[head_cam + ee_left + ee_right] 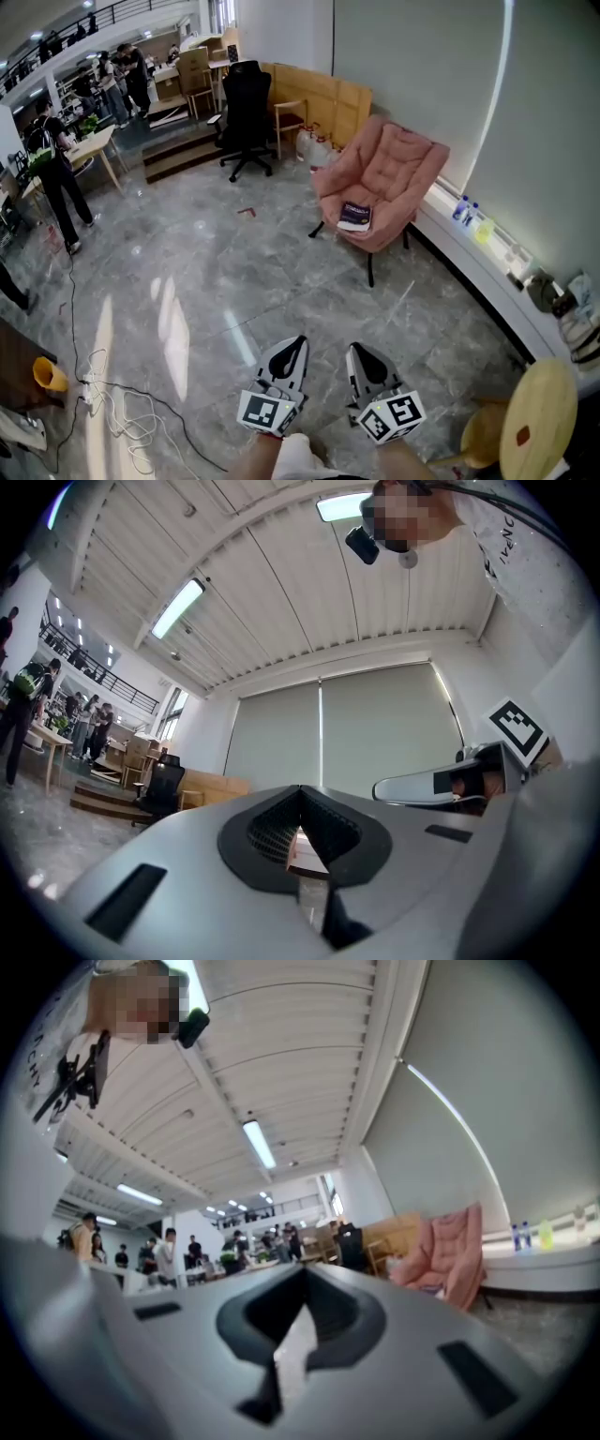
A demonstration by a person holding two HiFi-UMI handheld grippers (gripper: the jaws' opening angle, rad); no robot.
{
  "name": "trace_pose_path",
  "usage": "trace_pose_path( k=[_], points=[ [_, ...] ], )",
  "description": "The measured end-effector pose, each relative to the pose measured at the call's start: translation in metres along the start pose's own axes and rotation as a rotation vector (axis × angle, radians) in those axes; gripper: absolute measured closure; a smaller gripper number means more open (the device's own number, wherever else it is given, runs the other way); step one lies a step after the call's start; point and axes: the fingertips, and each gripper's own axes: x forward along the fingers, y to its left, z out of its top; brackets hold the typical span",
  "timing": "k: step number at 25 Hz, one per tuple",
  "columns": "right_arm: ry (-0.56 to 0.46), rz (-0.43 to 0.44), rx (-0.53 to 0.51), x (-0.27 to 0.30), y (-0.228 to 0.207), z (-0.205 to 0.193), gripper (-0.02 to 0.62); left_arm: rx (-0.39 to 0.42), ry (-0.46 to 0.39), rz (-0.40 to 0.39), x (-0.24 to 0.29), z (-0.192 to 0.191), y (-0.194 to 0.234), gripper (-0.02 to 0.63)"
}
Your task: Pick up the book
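Observation:
A dark-covered book [355, 216] lies flat on the seat of a pink armchair [396, 169], far across the grey marble floor from me. My two grippers are held low and close to my body, side by side, both pointing toward the chair. The left gripper [298, 343] has its jaws together with nothing in them. The right gripper [357, 350] is likewise shut and empty. In the right gripper view the armchair [448, 1256] shows at the right, well beyond the jaws; the book cannot be made out there. The left gripper view faces a blind-covered window wall, with the right gripper [433, 784] beside it.
A black office chair [246, 111] and wooden panels [323, 94] stand beyond the armchair. A low sill with bottles [467, 212] runs along the right wall. A round wooden stool [538, 422] is at my near right, loose cables [122, 405] at my near left. People [54, 169] stand at far left.

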Motion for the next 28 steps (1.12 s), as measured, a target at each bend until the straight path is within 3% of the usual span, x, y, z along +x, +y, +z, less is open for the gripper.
trace_pose_path(
  k=[10,28],
  points=[
    [-0.004,-0.017,0.009,0.036,-0.017,-0.006,0.583,-0.006,0.008,0.021,0.019,-0.017,0.036,0.591],
    [0.016,-0.003,0.001,0.164,-0.054,-0.009,0.583,-0.029,0.012,0.031,0.110,-0.033,0.134,0.591]
  ],
)
